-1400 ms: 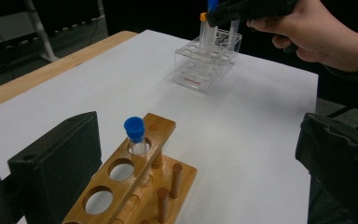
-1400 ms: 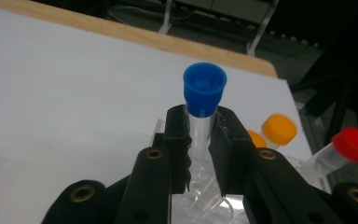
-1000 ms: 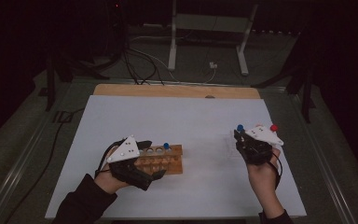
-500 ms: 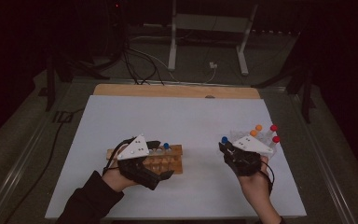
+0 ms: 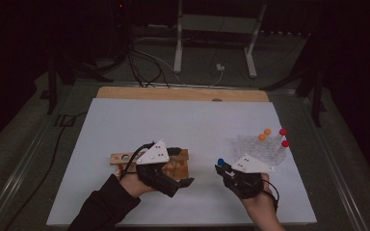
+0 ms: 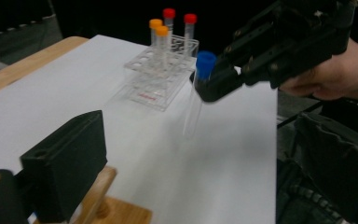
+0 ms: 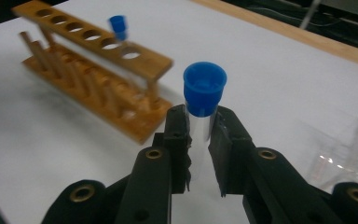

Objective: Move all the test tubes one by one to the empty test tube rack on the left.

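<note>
One clear tube [image 7: 200, 119], blue cap, upright, pinched in right claw [image 7: 199, 135].

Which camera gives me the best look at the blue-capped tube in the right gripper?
The right gripper view: the tube stands close up, clamped between the jaws. The left gripper view shows its whole length from farther off; the high view shows little beyond its cap.

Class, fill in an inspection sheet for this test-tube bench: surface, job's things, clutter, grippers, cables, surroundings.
Surface: white sheet on a table.
Job's things: wooden rack holds one blue-capped tube; clear rack holds orange- and red-capped tubes; a second blue tube is in the air.
Clutter: nothing seen.
Grippers: right gripper shut on the second blue tube; left gripper open at the wooden rack.
Cables: cables on the floor behind.
Surroundings: dark, white stand.
</note>
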